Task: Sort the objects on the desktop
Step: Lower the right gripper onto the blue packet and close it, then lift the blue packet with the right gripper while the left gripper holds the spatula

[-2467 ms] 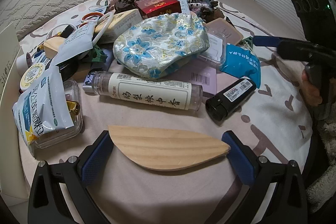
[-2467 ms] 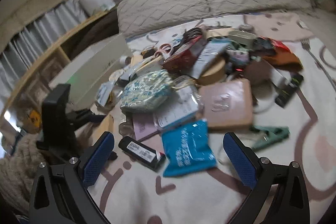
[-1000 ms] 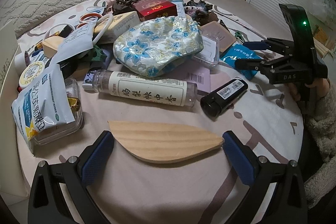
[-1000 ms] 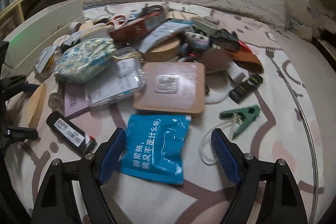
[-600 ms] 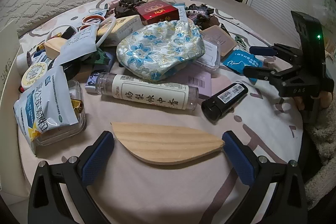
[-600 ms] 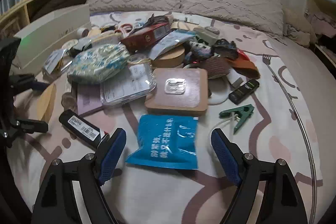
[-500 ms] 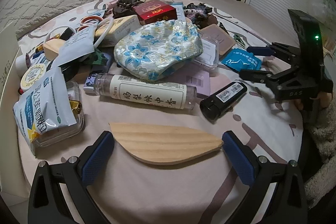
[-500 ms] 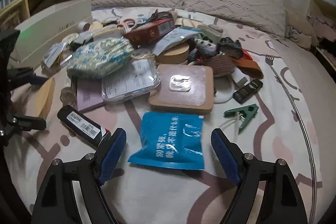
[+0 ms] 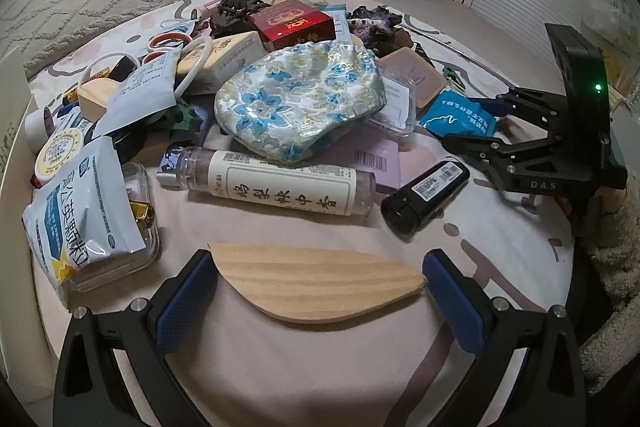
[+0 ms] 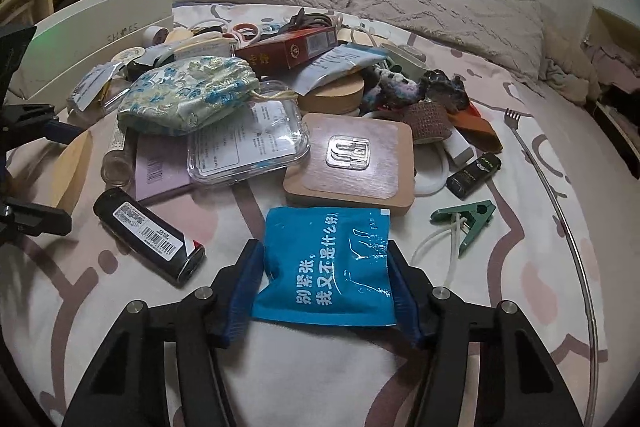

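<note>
In the left wrist view we find the left gripper [image 9: 318,291] with its jaws spread wide, one blue pad at each end of the leaf-shaped wooden board [image 9: 316,281], which lies flat on the bedcover [image 9: 320,367]; whether the pads press the board we cannot tell. Beyond the board lie a labelled tube [image 9: 276,183] and a black lighter [image 9: 425,194], behind them a floral pouch [image 9: 300,103]. To the board's far right the right gripper [image 9: 476,125] meets the blue sachet [image 9: 456,115].

In the right wrist view we record the right gripper [image 10: 326,279] with its jaws narrowed onto the blue sachet [image 10: 326,267], both pads against its side edges. Beyond the sachet lies a brown square pad [image 10: 352,163]; to its right a green clip [image 10: 466,217].
</note>
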The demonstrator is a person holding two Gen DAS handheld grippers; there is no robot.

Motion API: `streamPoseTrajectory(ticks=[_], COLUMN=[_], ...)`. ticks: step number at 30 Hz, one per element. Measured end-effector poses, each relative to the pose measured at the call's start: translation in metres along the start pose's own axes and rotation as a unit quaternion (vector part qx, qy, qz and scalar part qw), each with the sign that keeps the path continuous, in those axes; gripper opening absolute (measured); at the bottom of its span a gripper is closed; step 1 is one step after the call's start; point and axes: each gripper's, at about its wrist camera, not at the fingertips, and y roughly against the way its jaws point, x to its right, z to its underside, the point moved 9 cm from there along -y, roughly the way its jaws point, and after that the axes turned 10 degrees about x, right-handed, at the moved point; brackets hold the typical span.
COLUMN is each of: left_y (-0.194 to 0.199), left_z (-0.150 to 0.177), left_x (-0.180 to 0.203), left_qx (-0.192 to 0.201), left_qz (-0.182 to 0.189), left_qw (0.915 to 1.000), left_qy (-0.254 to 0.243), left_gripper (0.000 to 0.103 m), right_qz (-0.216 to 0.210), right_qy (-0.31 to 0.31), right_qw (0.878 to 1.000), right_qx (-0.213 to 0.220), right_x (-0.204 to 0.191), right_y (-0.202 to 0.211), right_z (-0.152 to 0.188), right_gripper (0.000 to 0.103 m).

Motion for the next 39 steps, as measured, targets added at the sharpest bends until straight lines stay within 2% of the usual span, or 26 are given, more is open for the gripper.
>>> streamPoseTrajectory(ticks=[5, 21, 39], left_y=[-0.002, -0.006, 0.014], left_z=[-0.001, -0.003, -0.016], left_x=[-0.002, -0.001, 0.004], left_qx=[-0.003, -0.003, 0.049], left_qz=[0.002, -0.016, -0.021], left_qw=[1.0000, 0.9997, 0.9982], left_qy=[0.005, -0.020, -0.028], left_gripper=[0.103, 0.102, 0.101], right_qz=[-0.006, -0.006, -0.013], right_qy=[-0.005, -0.006, -0.012], right_qw=[1.000, 1.000, 1.000], right_qx=[0.000, 0.000, 0.003], right_x=[0.001, 0.000, 0.001], right_y=[0.000, 0.001, 0.000], right_z=[0.000, 0.001, -0.001], right_gripper=[0.059, 0.059, 0.059])
